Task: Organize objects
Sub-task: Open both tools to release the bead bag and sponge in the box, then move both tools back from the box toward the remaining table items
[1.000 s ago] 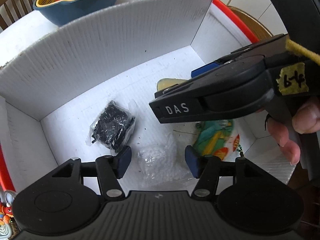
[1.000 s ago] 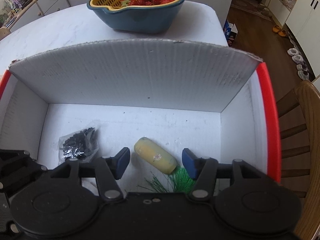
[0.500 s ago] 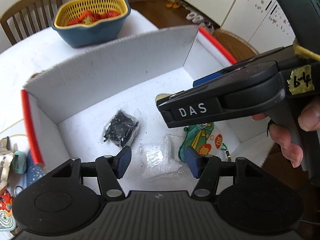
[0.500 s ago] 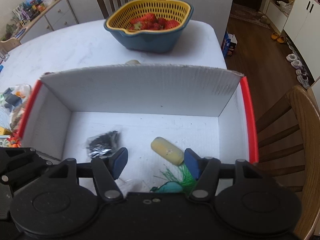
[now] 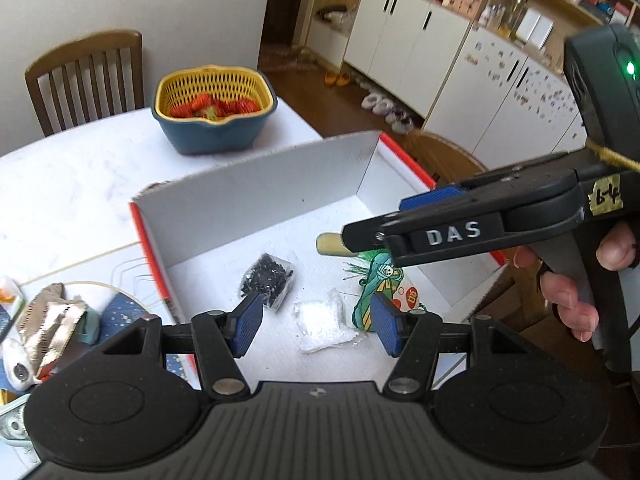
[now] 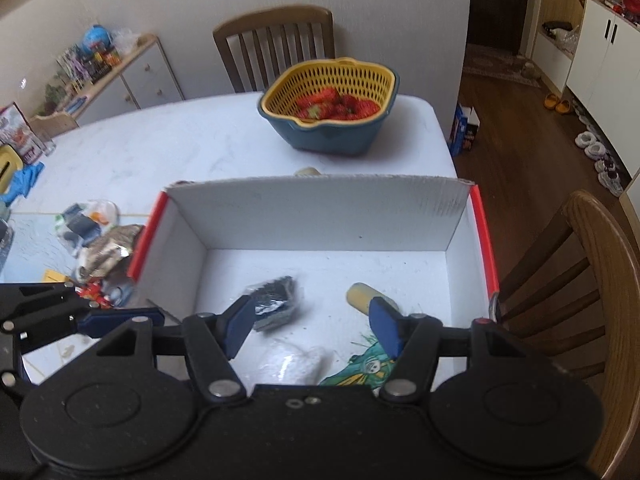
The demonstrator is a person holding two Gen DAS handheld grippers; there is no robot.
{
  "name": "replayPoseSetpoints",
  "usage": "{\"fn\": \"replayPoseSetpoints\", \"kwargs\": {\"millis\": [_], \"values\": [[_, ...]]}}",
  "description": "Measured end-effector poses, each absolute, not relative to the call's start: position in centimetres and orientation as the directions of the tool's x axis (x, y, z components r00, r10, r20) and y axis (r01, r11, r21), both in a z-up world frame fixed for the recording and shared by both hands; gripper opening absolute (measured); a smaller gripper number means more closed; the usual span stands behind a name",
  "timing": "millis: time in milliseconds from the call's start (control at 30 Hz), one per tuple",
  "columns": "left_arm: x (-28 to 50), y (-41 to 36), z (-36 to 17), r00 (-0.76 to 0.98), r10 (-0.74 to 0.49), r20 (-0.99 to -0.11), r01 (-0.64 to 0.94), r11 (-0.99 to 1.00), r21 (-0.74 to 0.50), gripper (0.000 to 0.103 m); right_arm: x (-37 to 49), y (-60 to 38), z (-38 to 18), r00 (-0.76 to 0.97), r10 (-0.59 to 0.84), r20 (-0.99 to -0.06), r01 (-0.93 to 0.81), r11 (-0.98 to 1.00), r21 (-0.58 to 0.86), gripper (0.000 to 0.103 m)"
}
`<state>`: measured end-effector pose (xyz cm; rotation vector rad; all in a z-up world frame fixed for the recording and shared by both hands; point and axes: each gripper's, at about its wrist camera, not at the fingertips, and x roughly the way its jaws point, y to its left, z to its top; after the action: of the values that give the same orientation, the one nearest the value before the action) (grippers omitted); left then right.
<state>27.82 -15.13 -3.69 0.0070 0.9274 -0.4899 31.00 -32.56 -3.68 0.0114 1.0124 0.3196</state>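
A white box (image 5: pixel 260 200) (image 6: pixel 320 216) with red edges lies open on the table. On its floor are a black bag of small pieces (image 5: pixel 267 280) (image 6: pixel 276 298), a clear bag of white beads (image 5: pixel 324 322) (image 6: pixel 296 362), a yellow cylinder (image 5: pixel 330 244) (image 6: pixel 362 294) and a green printed packet (image 5: pixel 376 292) (image 6: pixel 360 368). My left gripper (image 5: pixel 316 328) hangs open above the box's near side, nothing between its pads. My right gripper (image 6: pixel 312 326) is open and empty too, held over the box's right part; the left wrist view shows it (image 5: pixel 384 220) from the side.
A blue and yellow basket of strawberries (image 5: pixel 214 108) (image 6: pixel 332 112) stands beyond the box. Loose packets and small toys (image 5: pixel 52 320) (image 6: pixel 96 240) lie left of the box. Wooden chairs stand behind the table (image 6: pixel 276 48) and at its right (image 6: pixel 580 280).
Both grippers have risen and drawn back from inside the box, so the whole box and table now show. The things in the box have stayed put.
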Motion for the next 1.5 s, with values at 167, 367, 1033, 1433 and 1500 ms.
{"fn": "replayPoseSetpoints", "kwargs": {"millis": [167,367,1033,1433,1500], "values": [[26.4,-12.9,-2.7,0.54,-0.407,-0.737,0.407,0.893,-0.194,0.066,29.0,-32.6,-2.8,0.519,0.284,-0.806,-0.233,0.954,0.186,0.07],[25.0,-9.8,-1.9,0.568,-0.409,-0.714,0.401,0.895,-0.194,0.073,26.6,-31.4,-2.2,0.555,0.288,-0.78,-0.226,0.955,0.192,0.078],[21.9,0.9,-0.3,0.655,-0.433,-0.62,0.418,0.89,-0.18,0.096,20.8,-23.3,0.2,0.671,0.278,-0.688,-0.217,0.96,0.177,0.098],[21.7,9.4,-1.7,0.712,-0.397,-0.58,0.365,0.914,-0.177,0.103,20.3,-17.4,-0.7,0.649,0.287,-0.705,-0.23,0.957,0.178,0.098],[21.9,10.7,-2.1,0.713,-0.388,-0.585,0.353,0.918,-0.178,0.103,20.4,-16.4,-0.9,0.644,0.291,-0.707,-0.239,0.955,0.176,0.098]]}}
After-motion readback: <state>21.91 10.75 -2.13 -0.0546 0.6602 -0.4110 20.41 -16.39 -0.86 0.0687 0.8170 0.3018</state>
